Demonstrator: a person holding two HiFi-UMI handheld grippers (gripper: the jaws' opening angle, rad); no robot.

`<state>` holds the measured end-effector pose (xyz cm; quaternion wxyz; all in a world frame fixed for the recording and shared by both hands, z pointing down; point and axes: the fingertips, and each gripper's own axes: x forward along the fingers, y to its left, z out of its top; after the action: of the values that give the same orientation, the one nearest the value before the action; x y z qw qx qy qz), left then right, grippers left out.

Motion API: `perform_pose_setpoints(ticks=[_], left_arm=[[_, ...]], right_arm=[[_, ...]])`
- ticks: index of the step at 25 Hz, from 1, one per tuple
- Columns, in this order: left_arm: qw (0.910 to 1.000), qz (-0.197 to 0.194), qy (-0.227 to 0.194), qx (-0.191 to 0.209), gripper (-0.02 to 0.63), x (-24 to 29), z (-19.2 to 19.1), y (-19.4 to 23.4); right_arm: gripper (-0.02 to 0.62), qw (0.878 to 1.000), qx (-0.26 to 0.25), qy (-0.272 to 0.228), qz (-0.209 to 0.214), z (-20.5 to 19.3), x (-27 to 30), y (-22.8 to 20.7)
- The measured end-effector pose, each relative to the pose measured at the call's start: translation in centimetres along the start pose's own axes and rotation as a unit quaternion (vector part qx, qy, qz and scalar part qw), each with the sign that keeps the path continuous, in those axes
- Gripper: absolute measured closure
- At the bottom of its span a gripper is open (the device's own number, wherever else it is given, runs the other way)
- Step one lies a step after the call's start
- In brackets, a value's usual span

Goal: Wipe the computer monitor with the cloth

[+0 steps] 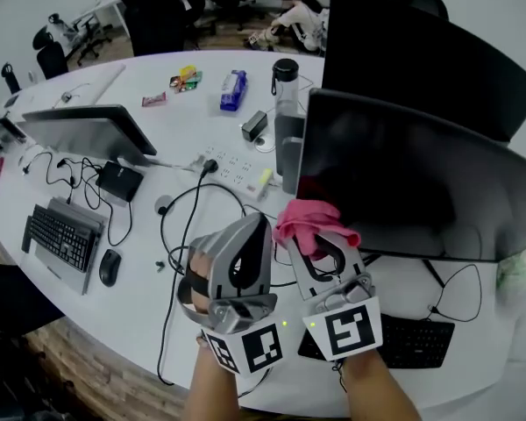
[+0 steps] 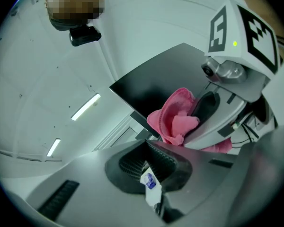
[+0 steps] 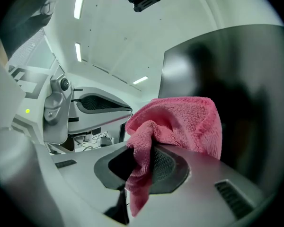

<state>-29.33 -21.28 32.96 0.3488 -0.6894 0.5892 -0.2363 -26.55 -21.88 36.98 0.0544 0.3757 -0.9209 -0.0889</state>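
Now we log: right gripper (image 1: 323, 240) pinching pink cloth (image 1: 303, 220) by monitor's (image 1: 403, 178) 7 o'clock corner; left gripper (image 1: 256, 233) at its 9 o'clock, jaws pressed together.

left gripper (image 1: 248, 235) and right gripper (image 1: 321, 251): grey moulded shells, black ribbed pads (image 3: 169, 167), white cube (image 1: 346, 330) with black square markers, green indicator light (image 1: 312, 325).

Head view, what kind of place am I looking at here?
Probably an open-plan office: a long white desk carries a large dark monitor, a keyboard and a power strip, with office chairs beyond it.
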Motion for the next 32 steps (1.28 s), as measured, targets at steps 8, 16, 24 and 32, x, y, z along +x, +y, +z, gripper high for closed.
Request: perform_pose_setpoints(ticks=[8, 16, 24, 32], left_arm=[[0.9979, 0.032, -0.055, 0.014, 0.6, 1.4, 4.6, 5.0], [0.9939, 0.063, -0.087, 0.026, 0.6, 2.3, 8.1, 9.6], [0.9877, 0.083, -0.123, 0.048, 0.6, 2.5, 11.6, 12.0], [0.9867, 0.081, -0.133, 0.046, 0.6, 3.1, 14.4, 10.5]], right_arm=[[0.532, 0.999, -0.043, -0.025, -0.015, 6.6, 0.6, -1.9], [0.532, 0.994, -0.075, -0.061, -0.049, 13.3, 0.7, -4.0], [0.532, 0.991, -0.088, -0.085, -0.059, 17.4, 0.3, -5.1], [0.532, 0.99, -0.069, -0.091, -0.087, 17.4, -3.0, -8.4]])
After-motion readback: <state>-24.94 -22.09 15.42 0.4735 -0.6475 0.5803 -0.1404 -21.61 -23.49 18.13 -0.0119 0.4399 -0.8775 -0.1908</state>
